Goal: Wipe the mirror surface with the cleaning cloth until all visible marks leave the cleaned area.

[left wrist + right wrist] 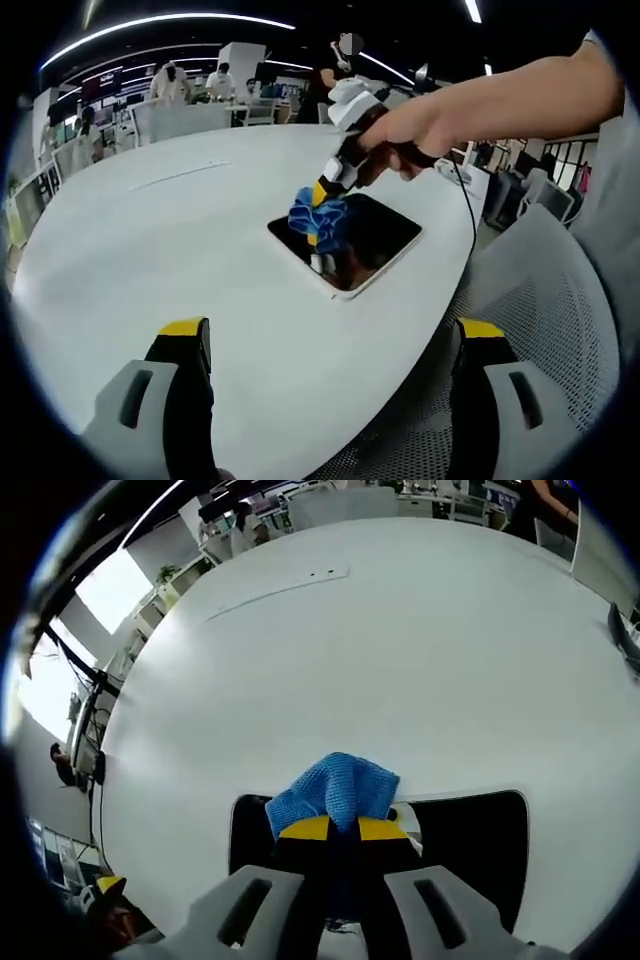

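Note:
A dark rectangular mirror (375,238) with a white rim lies flat on the white table (180,250). In the left gripper view, a person's hand holds my right gripper (325,205) down over the mirror, shut on a blue cleaning cloth (318,218) that presses on the mirror's left part. In the right gripper view the blue cloth (335,788) bulges out past my right gripper's (344,829) yellow-tipped jaws, with the mirror (470,845) spread below it. My left gripper (330,345) stands open and empty above the table's near edge, well short of the mirror.
A white mesh chair (540,300) stands at the table's right edge. A black cable (468,205) trails off the table beside the arm. Desks, screens and several people fill the room behind. A thin seam with a small slot (320,575) crosses the far tabletop.

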### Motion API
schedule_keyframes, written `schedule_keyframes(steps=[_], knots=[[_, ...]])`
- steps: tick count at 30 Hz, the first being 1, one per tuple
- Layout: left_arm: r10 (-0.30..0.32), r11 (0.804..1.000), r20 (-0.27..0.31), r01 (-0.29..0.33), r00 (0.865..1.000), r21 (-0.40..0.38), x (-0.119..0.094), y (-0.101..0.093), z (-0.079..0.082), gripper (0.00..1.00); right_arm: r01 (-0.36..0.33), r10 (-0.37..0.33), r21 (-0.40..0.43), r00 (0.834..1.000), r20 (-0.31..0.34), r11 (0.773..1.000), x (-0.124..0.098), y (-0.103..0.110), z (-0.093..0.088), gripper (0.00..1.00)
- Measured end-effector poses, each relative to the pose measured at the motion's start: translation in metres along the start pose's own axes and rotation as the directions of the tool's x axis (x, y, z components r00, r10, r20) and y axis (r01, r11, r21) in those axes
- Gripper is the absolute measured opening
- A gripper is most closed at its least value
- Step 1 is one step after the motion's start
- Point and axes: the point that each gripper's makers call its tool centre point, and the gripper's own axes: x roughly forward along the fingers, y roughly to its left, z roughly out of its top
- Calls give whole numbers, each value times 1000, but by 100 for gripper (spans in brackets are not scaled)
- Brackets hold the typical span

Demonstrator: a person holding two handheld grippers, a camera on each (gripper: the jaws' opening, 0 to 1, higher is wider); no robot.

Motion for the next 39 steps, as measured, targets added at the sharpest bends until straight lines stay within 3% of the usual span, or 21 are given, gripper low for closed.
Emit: schedule_keyframes(steps=[13,23,27,31,35,39], knots=[[5,1000,-10,-5,1000,-9,0,2,-1,99,-59,58,-48,998,-17,997,15,47,5,2],[-2,1000,-27,2,1000,-10,3,1,-5,99,-54,53,-50,998,-16,997,16,49,6,2],[-4,1000,-15,4,1000,9,3,0,-2,99,-97,96,-31,995,-17,995,23,58,13,2],[7,1000,-15,-7,1000,-7,2,3,-2,99,-102,101,-75,995,-20,992,25,64,12,2],[-6,1000,-21,6,1000,2,4,1,-3,99,-126,126,-12,992,-7,992,23,61,11,2],[-5,1000,-22,4,1000,-5,4,2,-4,99,-125,125,-57,992,-10,990,19,64,7,2]])
